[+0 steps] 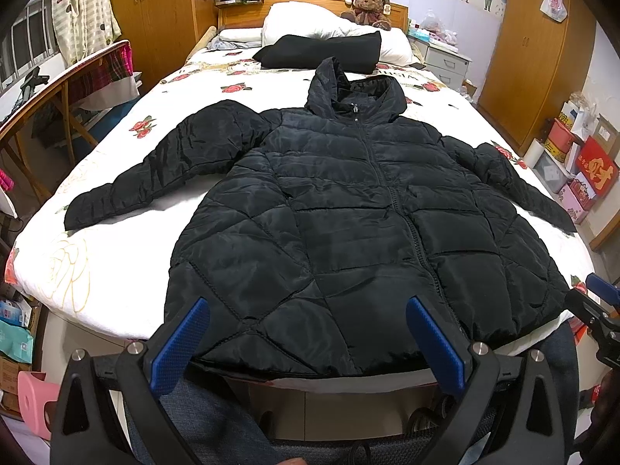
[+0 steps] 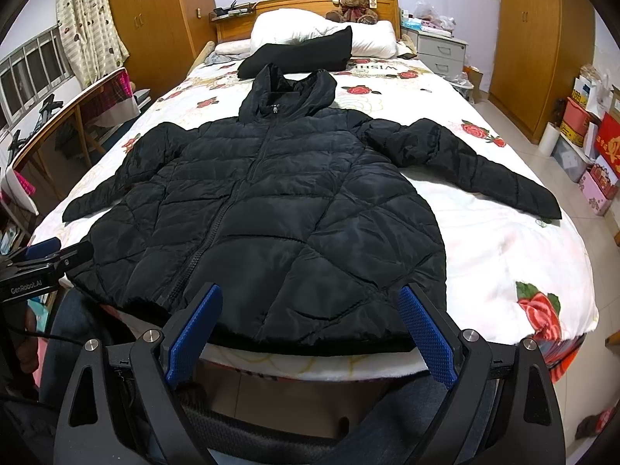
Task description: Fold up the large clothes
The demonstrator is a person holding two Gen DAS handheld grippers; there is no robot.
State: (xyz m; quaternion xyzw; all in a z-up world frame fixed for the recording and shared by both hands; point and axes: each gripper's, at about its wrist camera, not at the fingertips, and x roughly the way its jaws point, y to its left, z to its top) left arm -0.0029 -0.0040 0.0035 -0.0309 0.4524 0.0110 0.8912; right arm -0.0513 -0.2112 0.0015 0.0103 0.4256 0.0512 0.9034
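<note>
A black quilted hooded jacket (image 1: 348,209) lies flat and zipped on the bed, front up, both sleeves spread out to the sides, hood toward the headboard. It also shows in the right wrist view (image 2: 279,209). My left gripper (image 1: 308,333) is open and empty, hovering just off the jacket's hem on its left half. My right gripper (image 2: 310,321) is open and empty, at the hem on the right half. The right gripper's tip shows at the left view's right edge (image 1: 596,302); the left gripper shows at the right view's left edge (image 2: 42,259).
The bed has a white rose-print cover (image 1: 116,255). A folded black garment (image 1: 321,52), white pillows (image 1: 302,23) and a teddy bear (image 1: 370,7) sit near the headboard. A wooden desk (image 1: 46,89) stands left of the bed; boxes (image 1: 581,170) and wardrobes stand right.
</note>
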